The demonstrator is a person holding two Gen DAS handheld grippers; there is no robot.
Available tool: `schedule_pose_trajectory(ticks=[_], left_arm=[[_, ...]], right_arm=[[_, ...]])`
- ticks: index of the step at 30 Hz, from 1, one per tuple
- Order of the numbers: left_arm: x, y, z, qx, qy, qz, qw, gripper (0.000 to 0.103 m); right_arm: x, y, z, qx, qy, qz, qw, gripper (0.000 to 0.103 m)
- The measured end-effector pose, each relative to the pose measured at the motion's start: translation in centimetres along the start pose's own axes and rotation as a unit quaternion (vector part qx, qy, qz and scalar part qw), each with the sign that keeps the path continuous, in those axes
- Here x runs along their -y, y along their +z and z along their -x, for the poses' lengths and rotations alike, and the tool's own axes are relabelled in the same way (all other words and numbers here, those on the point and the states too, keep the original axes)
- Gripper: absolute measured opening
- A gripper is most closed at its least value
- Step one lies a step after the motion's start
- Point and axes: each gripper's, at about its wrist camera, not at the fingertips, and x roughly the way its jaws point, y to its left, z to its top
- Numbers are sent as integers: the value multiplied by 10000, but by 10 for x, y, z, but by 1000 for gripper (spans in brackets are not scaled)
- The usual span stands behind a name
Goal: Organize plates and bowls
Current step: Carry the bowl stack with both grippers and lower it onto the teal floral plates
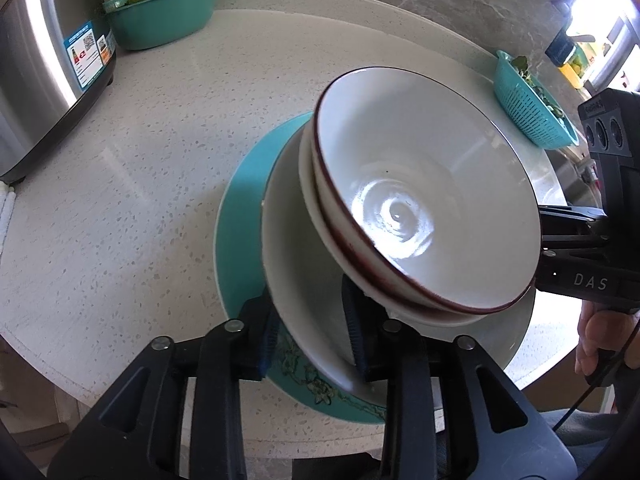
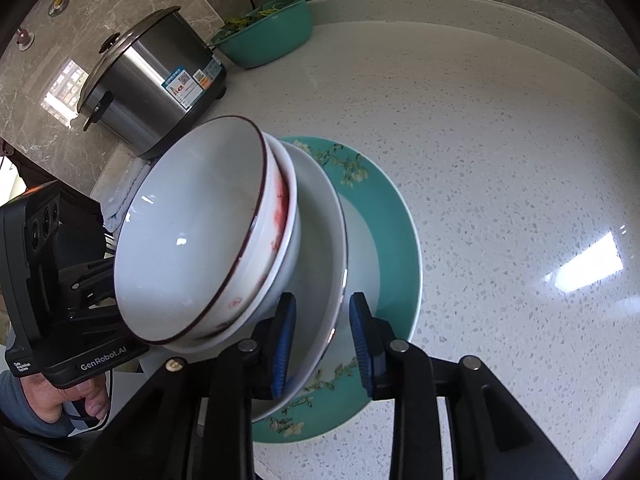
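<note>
A stack stands on the speckled counter: a teal floral plate [image 1: 240, 216] [image 2: 384, 208] at the bottom, a wide white bowl [image 1: 296, 264] [image 2: 320, 216] on it, and two nested white bowls with dark red rims [image 1: 424, 208] [image 2: 192, 232] on top. My left gripper [image 1: 312, 332] straddles the wide bowl's near rim, blue pads [image 1: 269, 336] on either side with a gap. My right gripper [image 2: 322, 340] straddles the same bowl's rim from the opposite side, pads [image 2: 285, 344] apart from the wall.
A steel rice cooker [image 1: 48, 64] [image 2: 156, 80] stands at the back. A teal basin of greens [image 1: 160, 12] [image 2: 268, 32] sits beside it. A teal colander of greens [image 1: 532, 100] is near the sink side. A folded cloth [image 2: 120, 196] lies by the cooker.
</note>
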Motion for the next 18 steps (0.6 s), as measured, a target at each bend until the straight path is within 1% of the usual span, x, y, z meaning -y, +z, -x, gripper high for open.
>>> schedule_pose_trajectory(ticks=[6, 9, 10, 11, 12, 18], left_arm=[[1, -7, 4, 29, 6, -37, 10000, 32], [2, -9, 6, 29, 25, -43, 10000, 33], [2, -9, 7, 28, 37, -44, 10000, 34], [2, -9, 8, 23, 45, -32, 10000, 34], [2, -9, 8, 15, 59, -7, 10000, 34], [4, -11, 15, 22, 182, 78, 9998, 36]], right_arm=[[-2, -3, 4, 61, -163, 29, 9998, 34], [-5, -3, 7, 79, -320, 119, 9994, 35], [-6, -2, 7, 65, -366, 149, 9992, 36], [-7, -2, 8, 52, -440, 188, 9988, 39], [-8, -1, 9, 40, -525, 222, 9984, 40], [-9, -2, 19, 14, -601, 356, 9976, 45]])
